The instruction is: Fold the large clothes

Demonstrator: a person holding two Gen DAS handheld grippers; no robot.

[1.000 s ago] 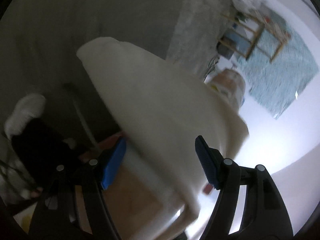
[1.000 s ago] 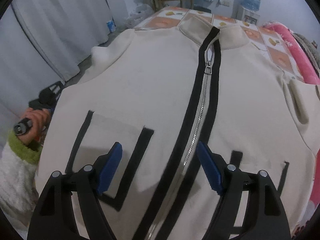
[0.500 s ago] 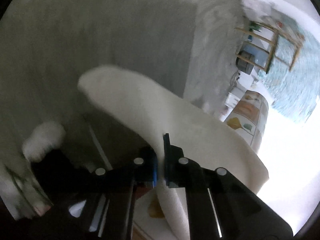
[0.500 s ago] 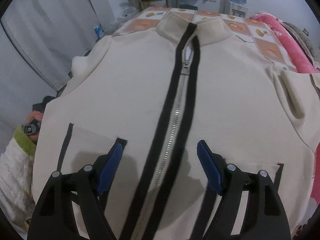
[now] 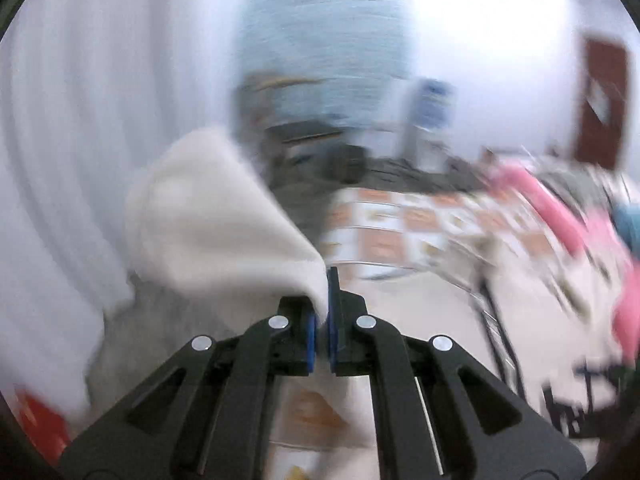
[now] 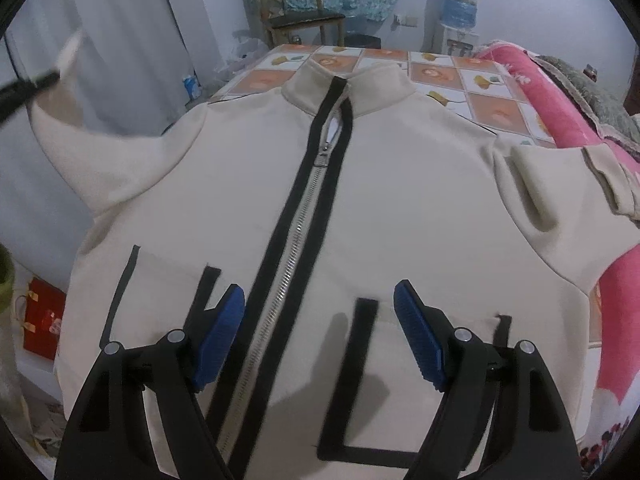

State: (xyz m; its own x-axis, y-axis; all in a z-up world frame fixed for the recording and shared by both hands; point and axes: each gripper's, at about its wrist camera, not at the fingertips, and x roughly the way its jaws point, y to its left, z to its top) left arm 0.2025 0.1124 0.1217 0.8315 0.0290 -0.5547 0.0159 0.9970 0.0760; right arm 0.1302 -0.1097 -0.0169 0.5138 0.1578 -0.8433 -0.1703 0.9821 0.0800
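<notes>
A cream zip-up jacket (image 6: 400, 184) with black trim lies face up on the tiled tablecloth (image 6: 440, 76), collar at the far end. My right gripper (image 6: 320, 332) is open and empty, hovering over the hem beside the zipper (image 6: 296, 240). My left gripper (image 5: 322, 300) is shut on the jacket's left sleeve (image 5: 208, 224), which it holds lifted off the table. In the right wrist view that sleeve (image 6: 100, 152) rises at the far left, with the left gripper (image 6: 24, 84) blurred at its end.
A pink blanket (image 6: 540, 92) lies along the table's right side. A wooden chair (image 6: 296, 8) and a water dispenser (image 6: 460, 12) stand behind the table. A grey curtain (image 6: 128, 32) hangs at left. A red bag (image 6: 42, 320) sits on the floor at left.
My left gripper closed on the sleeve, then swung up and round to face across the table, lifting the sleeve. My right gripper shifted right along the hem and stayed open.
</notes>
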